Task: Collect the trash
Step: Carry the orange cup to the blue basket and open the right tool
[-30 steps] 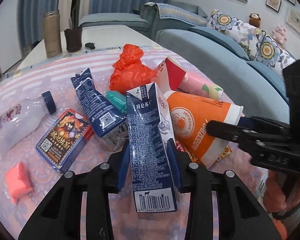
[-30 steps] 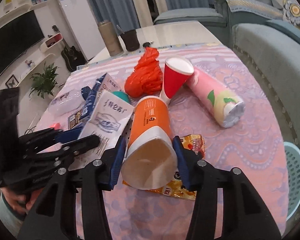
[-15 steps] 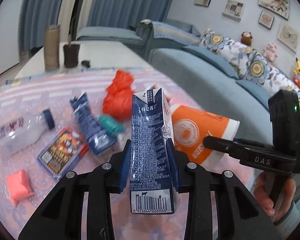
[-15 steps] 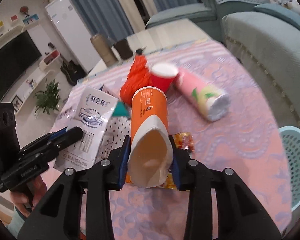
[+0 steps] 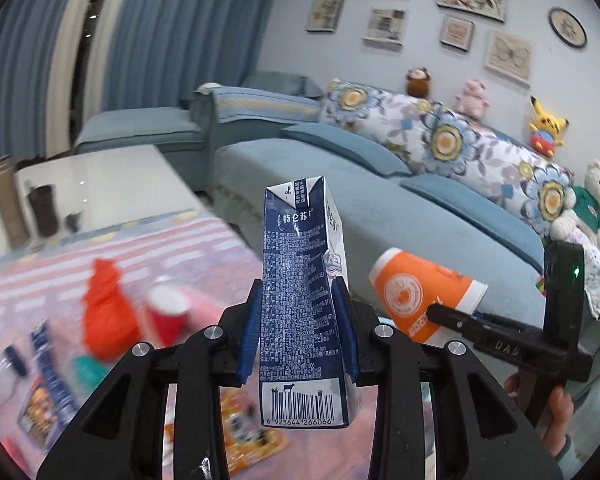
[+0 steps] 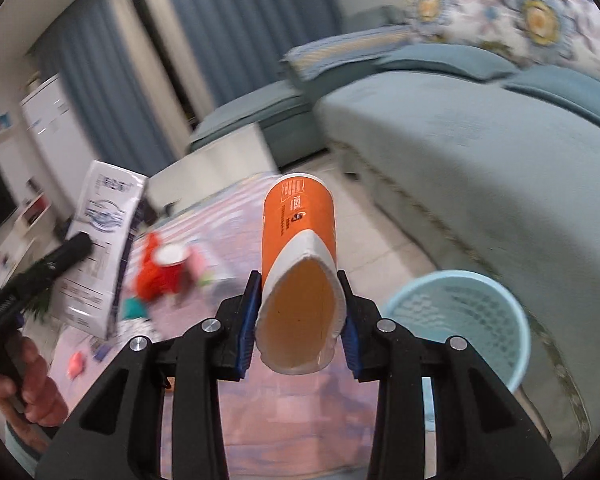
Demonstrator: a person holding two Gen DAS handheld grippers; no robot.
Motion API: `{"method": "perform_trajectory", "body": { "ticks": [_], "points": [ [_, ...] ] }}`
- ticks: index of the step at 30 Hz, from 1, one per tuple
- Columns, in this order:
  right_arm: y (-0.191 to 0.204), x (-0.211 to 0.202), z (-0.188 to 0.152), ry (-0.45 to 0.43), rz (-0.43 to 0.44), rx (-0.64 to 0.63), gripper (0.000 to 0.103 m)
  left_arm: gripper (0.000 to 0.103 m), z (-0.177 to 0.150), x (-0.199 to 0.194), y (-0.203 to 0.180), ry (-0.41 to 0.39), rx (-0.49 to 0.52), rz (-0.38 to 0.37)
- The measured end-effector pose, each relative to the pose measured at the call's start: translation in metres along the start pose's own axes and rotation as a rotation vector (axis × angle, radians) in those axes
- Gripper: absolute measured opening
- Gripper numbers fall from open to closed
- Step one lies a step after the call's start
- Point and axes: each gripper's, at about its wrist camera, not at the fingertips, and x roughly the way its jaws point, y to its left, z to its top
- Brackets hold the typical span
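Orange paper, squeezed to an oval at its mouth: our cup sits clamped in the right gripper, whose jaws have just closed in on it, its long axis running straight out along the fingers with the open end toward the camera. What matters next is the pale blue bin, which stands on the floor just right of and below that gripper, beside the sofa; we judge a short swing right would put the cup over its mouth. Our left gripper grips the dark blue carton upright, barcode end nearest us. It lies on the far side of the cup from the bin, so we judge the right hand the nearer one.
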Motion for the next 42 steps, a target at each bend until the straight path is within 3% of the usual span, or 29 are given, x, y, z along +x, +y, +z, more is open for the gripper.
{"method": "perform_trajectory", "body": {
  "ticks": [6,9,13,19,21,22,23,24,36,42],
  "points": [
    [-0.073,0.01,-0.018,0.036,-0.164,0.113,0.033,0.032,-0.011,0.074,-0.05,0.111,0.067,-0.07],
    [-0.105,0.025,-0.031,0.091,-0.226,0.178,0.035,0.032,-0.029,0.12,-0.072,0.217,0.128,-0.106],
    [-0.14,0.055,-0.057,0.219,-0.264,0.28,0.037,0.032,-0.053,0.162,-0.09,0.32,0.178,-0.115],
    [-0.173,0.09,-0.087,0.329,-0.301,0.358,0.041,0.033,-0.071,0.186,-0.094,0.368,0.184,-0.107],
    [-0.178,0.095,-0.089,0.348,-0.305,0.383,0.042,0.033,-0.072,0.188,-0.091,0.372,0.179,-0.109],
    [-0.177,0.093,-0.093,0.349,-0.305,0.387,0.043,0.039,-0.072,0.186,-0.089,0.367,0.176,-0.101],
    [-0.177,0.092,-0.094,0.349,-0.319,0.386,0.044,0.052,-0.072,0.184,-0.089,0.366,0.171,-0.096],
    [-0.175,0.094,-0.092,0.348,-0.328,0.387,0.044,0.054,-0.071,0.182,-0.088,0.361,0.164,-0.094],
    [-0.153,0.075,-0.07,0.29,-0.299,0.33,0.046,0.055,-0.047,0.124,-0.068,0.264,0.124,-0.085],
    [-0.098,0.045,-0.046,0.194,-0.209,0.208,0.046,0.055,-0.034,0.069,-0.043,0.18,0.059,-0.044]
  ]
}}
